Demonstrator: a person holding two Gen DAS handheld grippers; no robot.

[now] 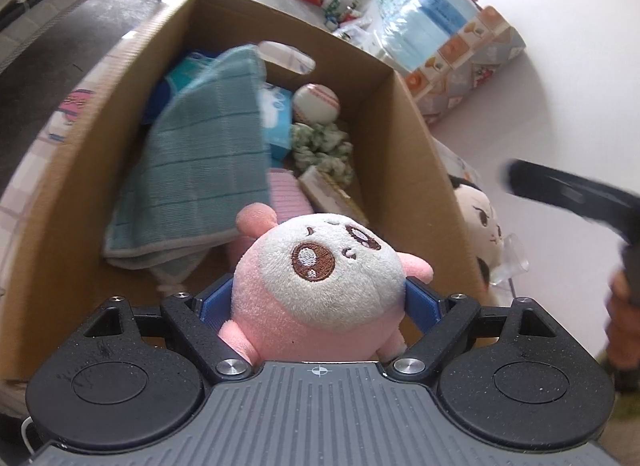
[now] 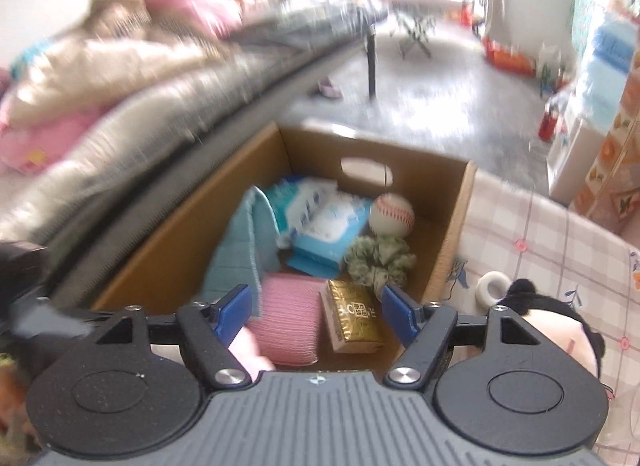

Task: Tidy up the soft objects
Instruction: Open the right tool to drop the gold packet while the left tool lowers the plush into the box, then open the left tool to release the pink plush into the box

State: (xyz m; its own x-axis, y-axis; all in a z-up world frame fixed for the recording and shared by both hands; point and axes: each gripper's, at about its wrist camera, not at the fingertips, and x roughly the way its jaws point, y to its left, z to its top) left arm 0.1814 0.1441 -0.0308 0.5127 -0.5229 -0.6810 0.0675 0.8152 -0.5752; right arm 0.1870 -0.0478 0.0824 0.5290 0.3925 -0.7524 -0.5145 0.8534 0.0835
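My left gripper (image 1: 318, 302) is shut on a pink and white plush toy (image 1: 320, 278) and holds it above the near edge of an open cardboard box (image 1: 420, 153). The box holds a teal cloth (image 1: 200, 169), a baseball (image 1: 316, 103), a green scrunchie (image 1: 322, 145), blue wipe packs (image 2: 320, 221), a pink cloth (image 2: 288, 318) and a gold packet (image 2: 354, 318). My right gripper (image 2: 316, 310) is open and empty above the box's near side. A black-haired doll (image 2: 560, 330) lies outside the box on the right; it also shows in the left wrist view (image 1: 484, 234).
The box stands on a pink checked sheet (image 2: 560, 234). A white tape roll (image 2: 494, 286) lies beside the doll. A grey bed with pink and beige bedding (image 2: 120, 77) runs along the left. Patterned boxes and blue packs (image 1: 452, 25) stand behind.
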